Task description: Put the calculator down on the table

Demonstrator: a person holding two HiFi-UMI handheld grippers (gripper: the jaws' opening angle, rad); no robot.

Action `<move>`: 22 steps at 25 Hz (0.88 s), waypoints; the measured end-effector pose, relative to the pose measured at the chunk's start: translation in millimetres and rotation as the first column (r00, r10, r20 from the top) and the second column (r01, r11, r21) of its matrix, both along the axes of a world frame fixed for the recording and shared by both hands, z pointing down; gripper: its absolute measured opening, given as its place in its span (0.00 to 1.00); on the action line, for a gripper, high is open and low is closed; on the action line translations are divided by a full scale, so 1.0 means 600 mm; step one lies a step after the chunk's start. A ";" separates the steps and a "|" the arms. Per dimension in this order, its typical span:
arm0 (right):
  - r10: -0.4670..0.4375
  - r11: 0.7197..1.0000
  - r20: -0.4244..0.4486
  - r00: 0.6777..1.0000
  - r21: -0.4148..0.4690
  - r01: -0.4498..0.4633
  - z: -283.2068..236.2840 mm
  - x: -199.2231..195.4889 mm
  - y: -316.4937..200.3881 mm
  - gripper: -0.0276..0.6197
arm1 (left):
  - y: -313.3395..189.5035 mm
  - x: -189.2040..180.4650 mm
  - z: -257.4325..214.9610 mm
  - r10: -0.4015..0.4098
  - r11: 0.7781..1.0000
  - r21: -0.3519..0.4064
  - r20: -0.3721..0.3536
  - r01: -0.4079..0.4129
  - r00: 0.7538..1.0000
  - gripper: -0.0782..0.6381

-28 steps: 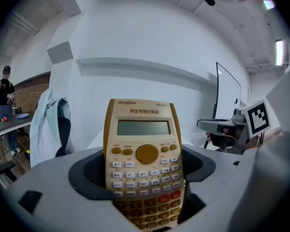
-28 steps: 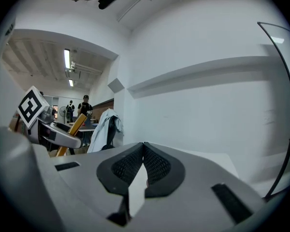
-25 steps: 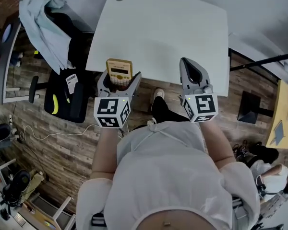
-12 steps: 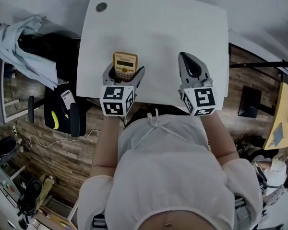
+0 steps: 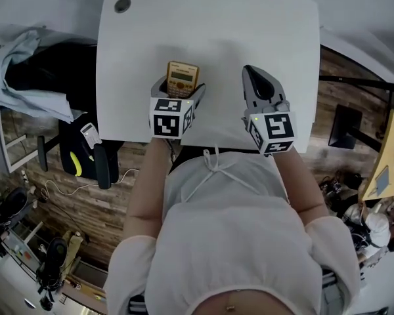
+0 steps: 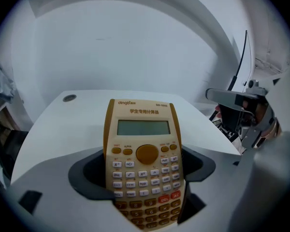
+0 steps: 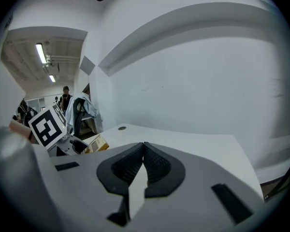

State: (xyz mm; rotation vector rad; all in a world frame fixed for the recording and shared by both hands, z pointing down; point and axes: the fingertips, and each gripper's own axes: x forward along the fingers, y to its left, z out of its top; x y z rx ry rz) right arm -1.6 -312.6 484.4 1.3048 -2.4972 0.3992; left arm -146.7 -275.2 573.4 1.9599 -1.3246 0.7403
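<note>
Gripping: left hand-held gripper [image 6: 144, 178] has both jaws pressed on the lower sides of a yellow calculator [image 6: 143, 129], display end sticking out ahead | under and ahead of it: white bench [image 5: 249, 25], contact with the calculator cannot be told | to its right: right hand-held gripper [image 7: 144, 153], jaws closed together on nothing, over the bench's near edge

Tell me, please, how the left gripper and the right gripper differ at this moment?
The left gripper is shut on the calculator, whose keypad end sits between its jaws; the right gripper holds nothing. The left gripper's jaws stand apart by the calculator's width, while the right gripper's jaws are closed tip to tip. Both are held over the white table, near its front edge.
</note>
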 end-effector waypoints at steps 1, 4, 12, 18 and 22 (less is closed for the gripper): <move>-0.001 1.000 0.000 1.000 -0.007 0.001 0.006 -0.001 -0.004 0.05 | -0.006 0.002 0.011 0.003 1.000 -0.017 0.006 -0.003 1.000 0.68; -0.006 1.000 -0.001 1.000 -0.020 0.006 0.019 -0.007 -0.013 0.05 | -0.019 0.005 0.039 0.020 0.997 -0.069 0.031 -0.018 0.999 0.68; -0.006 0.999 -0.008 1.000 -0.033 0.006 0.038 -0.010 -0.019 0.05 | -0.039 0.018 0.084 0.055 0.986 -0.159 0.084 -0.041 0.995 0.68; -0.012 0.999 -0.014 1.000 -0.039 0.011 0.048 -0.008 -0.019 0.05 | -0.040 0.011 0.099 0.073 0.980 -0.194 0.127 -0.047 0.989 0.68; 0.003 0.999 -0.007 1.000 -0.040 -0.003 0.049 -0.001 -0.024 0.05 | -0.037 0.015 0.102 0.124 0.974 -0.211 0.163 -0.088 0.979 0.68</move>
